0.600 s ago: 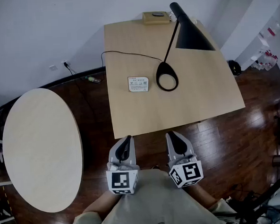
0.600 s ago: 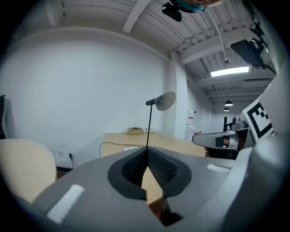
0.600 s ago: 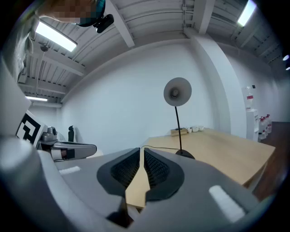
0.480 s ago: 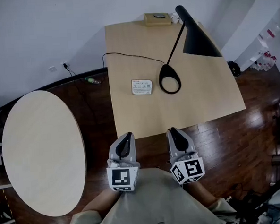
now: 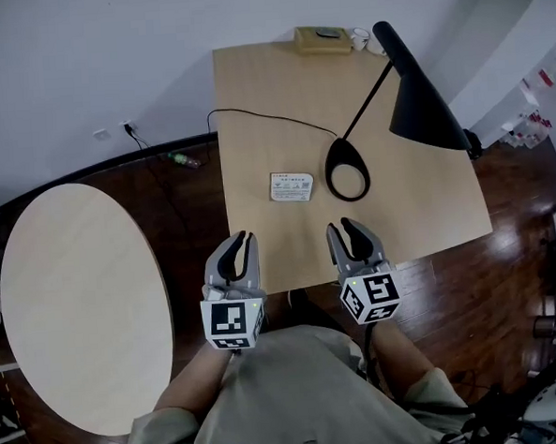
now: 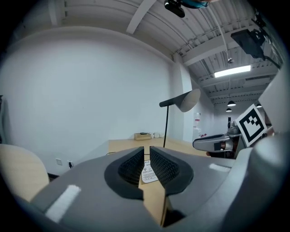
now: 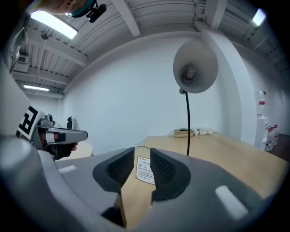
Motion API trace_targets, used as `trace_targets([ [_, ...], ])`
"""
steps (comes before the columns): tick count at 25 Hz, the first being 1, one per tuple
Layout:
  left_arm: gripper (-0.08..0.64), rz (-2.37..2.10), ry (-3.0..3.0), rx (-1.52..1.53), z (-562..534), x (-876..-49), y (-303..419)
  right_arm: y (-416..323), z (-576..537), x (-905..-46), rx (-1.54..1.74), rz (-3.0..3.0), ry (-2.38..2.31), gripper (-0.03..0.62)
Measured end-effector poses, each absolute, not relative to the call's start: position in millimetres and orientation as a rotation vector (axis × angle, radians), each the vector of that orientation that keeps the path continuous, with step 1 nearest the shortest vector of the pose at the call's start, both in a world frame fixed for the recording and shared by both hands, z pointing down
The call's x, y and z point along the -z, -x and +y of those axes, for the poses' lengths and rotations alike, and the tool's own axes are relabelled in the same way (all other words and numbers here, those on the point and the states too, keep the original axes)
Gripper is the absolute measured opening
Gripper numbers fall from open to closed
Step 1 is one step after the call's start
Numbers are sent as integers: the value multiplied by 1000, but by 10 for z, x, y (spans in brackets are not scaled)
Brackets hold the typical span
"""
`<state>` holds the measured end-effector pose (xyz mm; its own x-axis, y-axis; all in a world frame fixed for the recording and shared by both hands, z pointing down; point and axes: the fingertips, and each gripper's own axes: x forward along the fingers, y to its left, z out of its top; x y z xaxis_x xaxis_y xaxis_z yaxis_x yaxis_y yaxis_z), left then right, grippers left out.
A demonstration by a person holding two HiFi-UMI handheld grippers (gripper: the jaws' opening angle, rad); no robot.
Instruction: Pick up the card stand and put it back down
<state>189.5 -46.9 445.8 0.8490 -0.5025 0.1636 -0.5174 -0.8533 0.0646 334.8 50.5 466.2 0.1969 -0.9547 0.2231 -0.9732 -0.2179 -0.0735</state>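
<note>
The card stand (image 5: 292, 186) is a small white printed card standing on the square wooden table (image 5: 427, 207), just left of the lamp's ring base (image 5: 347, 169). Both grippers hover side by side over the table's near edge, short of the card. My left gripper (image 5: 240, 248) has its jaws a narrow gap apart and holds nothing. My right gripper (image 5: 346, 232) is open too, with nothing between its jaws. In the left gripper view the card stand (image 6: 147, 172) shows through the gap, well ahead. The right gripper view also frames the card stand (image 7: 145, 171) between its jaws, apart from them.
A black desk lamp leans its shade (image 5: 421, 95) over the table's right side, and its cord (image 5: 262, 114) runs across the top. A flat box (image 5: 321, 39) lies at the far edge. A round table (image 5: 76, 304) stands to the left on the dark wood floor.
Both grippers have moved forward, from short of the table to over its near edge. The card stand and lamp now lie closer in view.
</note>
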Motion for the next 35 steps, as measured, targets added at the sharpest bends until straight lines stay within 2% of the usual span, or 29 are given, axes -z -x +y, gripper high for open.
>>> trace_targets([
  [4, 54, -895, -2855, -307, -667, -4707, -2139, -3754, 142, -5076, -403, -1936, -2245, 130],
  [8, 97, -970, -2791, -382, -827, -4920, -2395, -4036, -163, -5463, -504, -1992, -2129, 157],
  [20, 103, -1044, -2712, -546, -1184, -5333, -2510, -4048, -782, -6304, -644, -2104, -1783, 252],
  [23, 102, -1038, -2706, -573, -1258, -5365, -2483, -4054, -863, -6447, -662, -2097, -1738, 256],
  [27, 101, -1027, -2698, -593, -1313, -5421, -2479, -4090, -876, -6531, -659, -2078, -1730, 210],
  [31, 101, -1006, -2695, -598, -1346, -5454, -2491, -4065, -840, -6554, -655, -2057, -1741, 115],
  [35, 101, -979, -2697, -582, -1343, -5468, -2494, -3931, -775, -6562, -665, -2048, -1724, 84],
])
